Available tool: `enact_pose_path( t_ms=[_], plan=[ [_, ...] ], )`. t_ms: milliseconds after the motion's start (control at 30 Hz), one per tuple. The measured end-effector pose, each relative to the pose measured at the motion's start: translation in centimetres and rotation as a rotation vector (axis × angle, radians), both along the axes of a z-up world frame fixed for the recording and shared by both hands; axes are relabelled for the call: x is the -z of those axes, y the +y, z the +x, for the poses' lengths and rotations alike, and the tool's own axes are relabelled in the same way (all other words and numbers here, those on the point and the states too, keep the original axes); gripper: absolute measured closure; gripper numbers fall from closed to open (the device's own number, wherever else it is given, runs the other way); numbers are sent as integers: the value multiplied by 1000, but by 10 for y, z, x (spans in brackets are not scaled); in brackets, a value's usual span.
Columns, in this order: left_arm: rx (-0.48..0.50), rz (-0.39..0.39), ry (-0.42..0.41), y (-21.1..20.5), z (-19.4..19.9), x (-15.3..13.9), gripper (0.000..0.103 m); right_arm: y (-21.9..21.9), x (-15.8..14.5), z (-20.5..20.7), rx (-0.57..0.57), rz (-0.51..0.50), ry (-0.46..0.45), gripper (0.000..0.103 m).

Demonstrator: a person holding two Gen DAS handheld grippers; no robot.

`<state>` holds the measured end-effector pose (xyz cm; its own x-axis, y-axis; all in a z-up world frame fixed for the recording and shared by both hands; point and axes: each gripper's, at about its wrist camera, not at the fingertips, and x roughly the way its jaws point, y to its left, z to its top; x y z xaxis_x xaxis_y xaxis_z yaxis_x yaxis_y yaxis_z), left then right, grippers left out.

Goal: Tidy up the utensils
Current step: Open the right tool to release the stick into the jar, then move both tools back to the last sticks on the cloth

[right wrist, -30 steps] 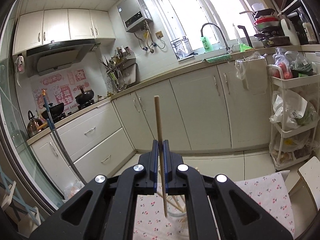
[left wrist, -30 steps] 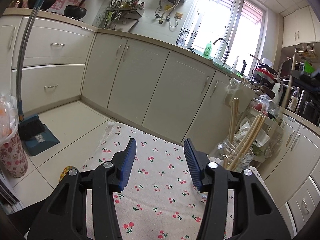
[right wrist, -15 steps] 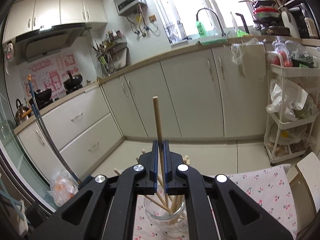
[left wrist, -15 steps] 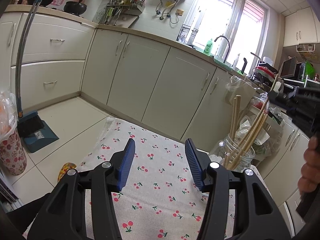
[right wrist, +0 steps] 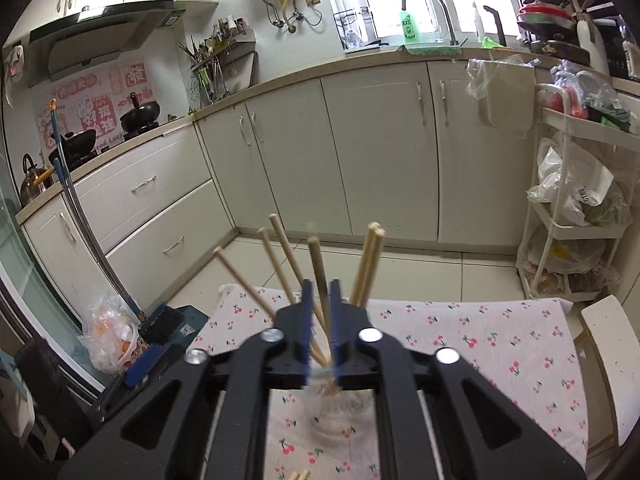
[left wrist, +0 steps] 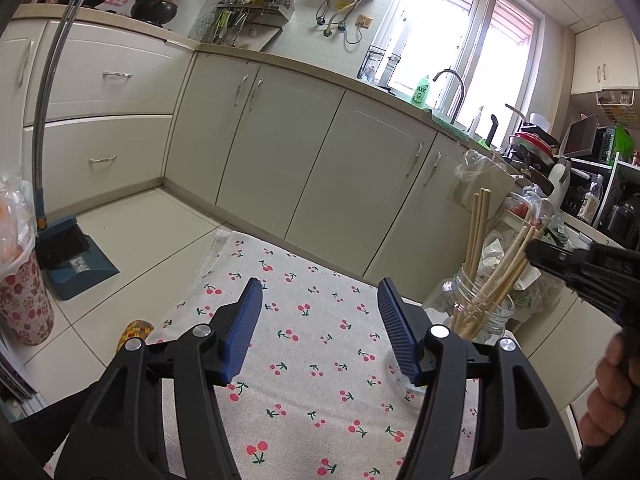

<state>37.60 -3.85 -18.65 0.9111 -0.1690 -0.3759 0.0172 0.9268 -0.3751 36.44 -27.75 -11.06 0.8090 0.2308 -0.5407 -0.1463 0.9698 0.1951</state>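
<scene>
The glass jar (left wrist: pixel 480 312) stands on the cherry-print cloth (left wrist: pixel 312 340) and holds several wooden chopsticks (left wrist: pixel 476 224) leaning apart. The right gripper (right wrist: pixel 320 308) sits directly above the jar, jaws slightly parted around one chopstick (right wrist: pixel 318 264); contact cannot be confirmed. The left gripper (left wrist: pixel 320 320) is wide open and holds nothing. Only the left view shows the hand (left wrist: pixel 612 392).

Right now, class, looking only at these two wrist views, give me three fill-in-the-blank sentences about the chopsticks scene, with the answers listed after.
1. The chopsticks stand in a glass ____.
2. The tablecloth is printed with red ____.
3. The left gripper holds ____.

Missing words: jar; cherries; nothing
</scene>
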Motion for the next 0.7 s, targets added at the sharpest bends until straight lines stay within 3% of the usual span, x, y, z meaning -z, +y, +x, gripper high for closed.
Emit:
enact_pose_path(
  t_ms=[33, 233, 500, 700],
  plan=[
    [1, -2, 2, 0, 0, 0, 45, -1, 1, -2, -2, -5, 3, 81],
    [3, -7, 16, 1, 0, 2, 40, -7, 14, -31, 11, 26, 75, 79],
    [31, -21, 103, 4, -8, 4, 32, 19, 88, -86, -51, -1, 342, 80],
    [69, -10, 184, 8, -26, 13, 28, 37, 104, -90, -47, -35, 392, 81]
  ],
)
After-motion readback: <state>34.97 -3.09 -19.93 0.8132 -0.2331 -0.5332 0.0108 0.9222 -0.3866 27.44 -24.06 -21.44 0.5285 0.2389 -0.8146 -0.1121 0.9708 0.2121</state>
